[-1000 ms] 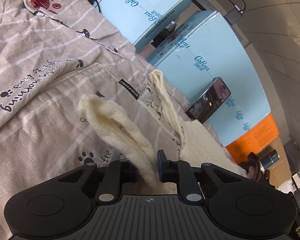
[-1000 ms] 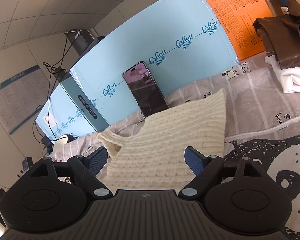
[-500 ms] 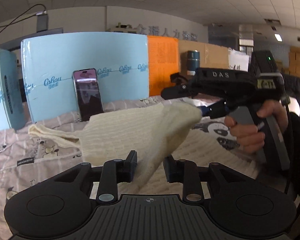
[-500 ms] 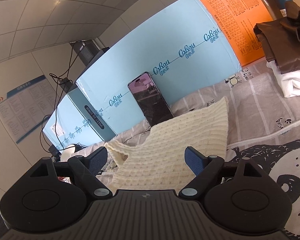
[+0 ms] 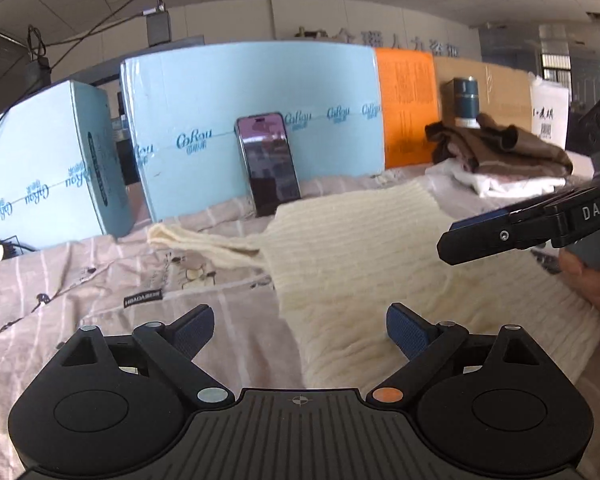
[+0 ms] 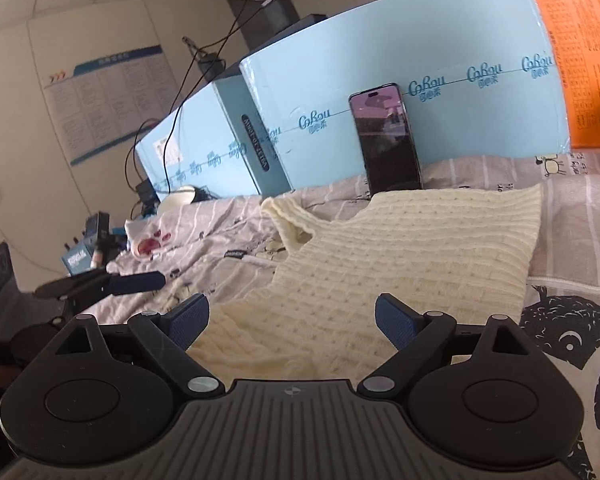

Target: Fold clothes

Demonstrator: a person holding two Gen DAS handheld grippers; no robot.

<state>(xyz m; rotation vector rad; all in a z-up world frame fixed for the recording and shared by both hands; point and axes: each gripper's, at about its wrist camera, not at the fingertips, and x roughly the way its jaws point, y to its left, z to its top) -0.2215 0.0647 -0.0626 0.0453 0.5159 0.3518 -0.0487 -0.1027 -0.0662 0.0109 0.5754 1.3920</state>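
The left claw (image 5: pixel 300 330) is spread wide, holding nothing, over the striped bedsheet (image 5: pixel 80 280). The cream knit sweater (image 5: pixel 364 248) lies flat, apparently folded, before a propped phone (image 5: pixel 269 162). The right claw (image 6: pixel 292 320) gapes empty above it.

The left gripper (image 5: pixel 300 330) has its two fingers spread wide apart, and nothing sits between the blue pads (image 5: pixel 194 330). The right gripper (image 6: pixel 292 322) is spread wide in the same way, with empty space between its fingers. From the left wrist view, the right gripper comes in from the right side, and a bare hand (image 5: pixel 592 286) holds its handle.
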